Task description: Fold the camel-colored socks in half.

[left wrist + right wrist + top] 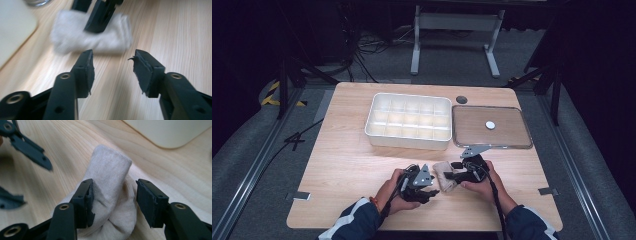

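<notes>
Fingers of the right gripper (113,202) stood spread on either side of a folded beige sock (112,182), its left pad touching the cloth, the right one just clear. Those of the left gripper (113,72) were spread too, over bare wood just beside the sock. It lay on the table (347,165) near the front edge, between both grippers, with a white divided box (408,120) farther back.

High view overlooks the table (352,165); both gripper views face it closely.
</notes>
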Available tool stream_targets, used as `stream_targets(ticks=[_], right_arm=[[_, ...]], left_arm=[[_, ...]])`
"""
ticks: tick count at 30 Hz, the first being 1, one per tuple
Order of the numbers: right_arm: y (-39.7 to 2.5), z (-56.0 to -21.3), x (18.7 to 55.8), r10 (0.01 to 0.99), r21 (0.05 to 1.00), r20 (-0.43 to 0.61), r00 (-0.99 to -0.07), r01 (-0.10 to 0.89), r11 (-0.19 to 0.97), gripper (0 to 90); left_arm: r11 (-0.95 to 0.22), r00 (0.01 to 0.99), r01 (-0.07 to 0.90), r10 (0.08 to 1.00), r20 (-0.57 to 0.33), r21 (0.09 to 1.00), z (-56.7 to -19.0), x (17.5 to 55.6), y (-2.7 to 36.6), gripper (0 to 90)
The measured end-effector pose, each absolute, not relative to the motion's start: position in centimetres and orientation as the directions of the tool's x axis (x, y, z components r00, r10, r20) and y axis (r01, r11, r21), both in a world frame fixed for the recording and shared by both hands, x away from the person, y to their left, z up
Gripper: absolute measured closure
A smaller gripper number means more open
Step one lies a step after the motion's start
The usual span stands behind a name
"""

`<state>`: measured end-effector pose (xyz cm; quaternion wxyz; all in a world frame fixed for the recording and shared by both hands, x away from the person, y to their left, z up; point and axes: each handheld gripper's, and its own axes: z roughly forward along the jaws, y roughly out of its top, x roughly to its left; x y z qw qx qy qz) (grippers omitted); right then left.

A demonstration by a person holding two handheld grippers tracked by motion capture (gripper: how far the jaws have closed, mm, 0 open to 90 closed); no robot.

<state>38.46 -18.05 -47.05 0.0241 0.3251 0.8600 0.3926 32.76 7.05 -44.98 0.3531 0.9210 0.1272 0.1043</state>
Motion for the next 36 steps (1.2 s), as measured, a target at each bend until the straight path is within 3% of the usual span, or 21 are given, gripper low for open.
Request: stream_targets(ticks=[6, 10, 15, 16, 22, 36], right_arm=[[-18.3, -47.3, 39.1, 0.563, 0.664, 0.289, -0.774, 0.586, 0.464, 50.5], [-18.4, -47.4, 39.3, 0.536, 0.657, 0.332, -0.776, 0.598, 0.458, 59.7], [-18.3, -47.3, 39.3, 0.518, 0.658, 0.338, -0.786, 0.591, 0.467, 66.2], [-18.2, -47.2, 39.1, 0.511, 0.659, 0.333, -0.792, 0.583, 0.475, 68.1], [-18.2, -46.9, 38.6, 0.498, 0.677, 0.289, -0.818, 0.542, 0.498, 71.5], [-18.1, -45.2, 37.2, 0.466, 0.728, 0.176, -0.867, 0.433, 0.531, 75.6]], left_arm=[[-0.739, 0.919, 0.218, 0.375, 0.12, 0.637, -45.7, 32.6, 11.3, 33.2], [-0.721, 0.879, 0.301, 0.463, 0.111, 0.625, -47.1, 32.3, 14.8, 28.1], [-0.637, 0.825, 0.408, 0.564, 0.035, 0.654, -47.6, 32.3, 17.9, 21.2], [-0.618, 0.816, 0.43, 0.577, 0.009, 0.658, -47.8, 32.3, 18.3, 14.9], [-0.566, 0.783, 0.461, 0.622, -0.014, 0.683, -48.3, 32.2, 19.6, 13.5], [-0.574, 0.788, 0.452, 0.616, -0.004, 0.683, -48.3, 32.4, 19.5, 11.0]])
